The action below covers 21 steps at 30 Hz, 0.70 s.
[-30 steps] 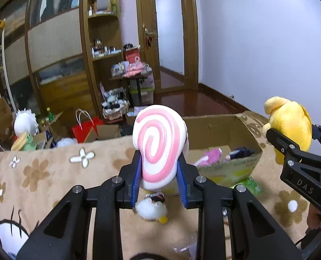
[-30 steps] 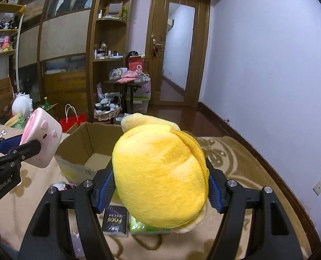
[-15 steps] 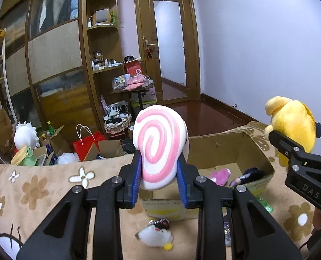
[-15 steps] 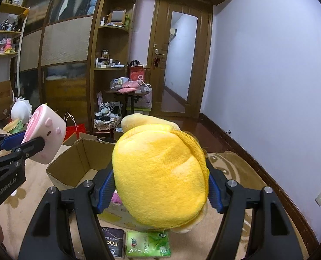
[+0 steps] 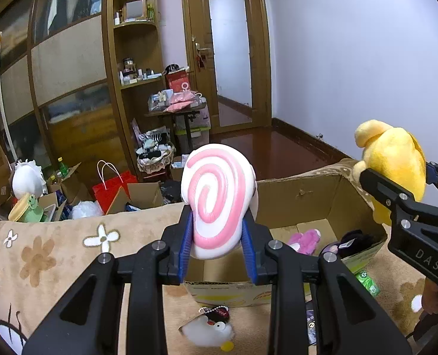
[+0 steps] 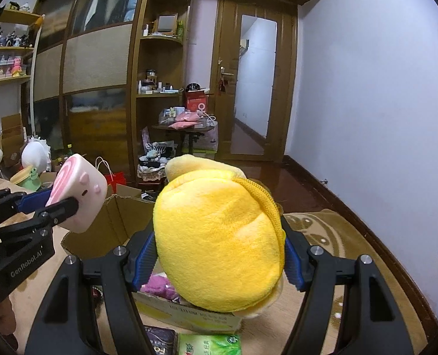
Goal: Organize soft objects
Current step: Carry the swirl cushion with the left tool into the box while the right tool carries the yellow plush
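Note:
My left gripper [image 5: 217, 233] is shut on a pink-and-white swirl squishy toy [image 5: 217, 199], held above the near edge of an open cardboard box [image 5: 302, 195]. The same swirl toy [image 6: 78, 193] shows at the left of the right wrist view. My right gripper [image 6: 216, 254] is shut on a round yellow plush [image 6: 219, 244], held over the box's right side; this yellow plush [image 5: 392, 168] appears at the right in the left wrist view. Inside the box lie a pink plush [image 5: 303, 238] and a dark plush [image 5: 353, 241].
A small white penguin keychain toy [image 5: 208, 330] lies on the flowered beige blanket [image 5: 41, 254] in front of the box. A green tissue pack [image 6: 208, 344] and a dark packet [image 6: 162, 341] lie beside the box. Shelves, a red bag [image 5: 114, 188] and clutter stand behind.
Both grippers have moved forward toward the box with their toys still gripped; the box now sits closer and lower in both views, and more of its inside shows.

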Each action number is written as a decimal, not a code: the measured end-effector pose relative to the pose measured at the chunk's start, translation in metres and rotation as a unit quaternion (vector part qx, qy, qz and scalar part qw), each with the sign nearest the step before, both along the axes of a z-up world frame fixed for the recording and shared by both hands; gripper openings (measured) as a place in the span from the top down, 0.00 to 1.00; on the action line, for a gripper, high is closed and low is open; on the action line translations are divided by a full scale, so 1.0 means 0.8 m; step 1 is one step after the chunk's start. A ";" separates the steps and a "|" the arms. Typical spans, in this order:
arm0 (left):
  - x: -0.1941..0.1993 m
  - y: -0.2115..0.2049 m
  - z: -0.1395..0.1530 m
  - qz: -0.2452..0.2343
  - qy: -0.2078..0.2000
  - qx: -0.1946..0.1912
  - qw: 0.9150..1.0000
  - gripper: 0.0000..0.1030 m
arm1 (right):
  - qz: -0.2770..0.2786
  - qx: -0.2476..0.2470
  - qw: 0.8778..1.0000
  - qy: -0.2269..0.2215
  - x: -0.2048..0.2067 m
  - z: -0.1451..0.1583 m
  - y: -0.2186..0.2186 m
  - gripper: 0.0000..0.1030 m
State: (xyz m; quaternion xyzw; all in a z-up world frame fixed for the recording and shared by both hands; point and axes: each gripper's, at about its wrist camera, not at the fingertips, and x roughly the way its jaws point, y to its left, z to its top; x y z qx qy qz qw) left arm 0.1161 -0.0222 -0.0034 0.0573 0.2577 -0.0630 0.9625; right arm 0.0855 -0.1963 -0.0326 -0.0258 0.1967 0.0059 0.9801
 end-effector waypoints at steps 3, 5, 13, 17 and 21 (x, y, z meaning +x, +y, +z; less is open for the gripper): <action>0.005 -0.001 -0.005 0.000 0.009 0.000 1.000 0.71 | 0.005 0.008 1.000 0.001 0.008 -0.004 -0.002 0.27; 0.013 0.000 -0.007 0.000 0.015 0.001 1.000 0.71 | 0.008 0.011 1.000 0.001 0.011 -0.008 -0.003 0.27; 0.027 0.002 -0.025 0.001 0.057 -0.006 0.998 0.66 | 0.028 0.027 0.999 0.030 0.024 -0.026 -0.009 0.27; 0.033 0.006 -0.032 0.005 0.074 -0.006 0.997 0.64 | 0.034 0.035 0.998 0.044 0.028 -0.036 -0.011 0.25; 0.032 0.007 -0.032 0.011 0.074 -0.006 0.997 0.46 | 0.040 0.045 0.997 0.050 0.033 -0.035 -0.012 0.24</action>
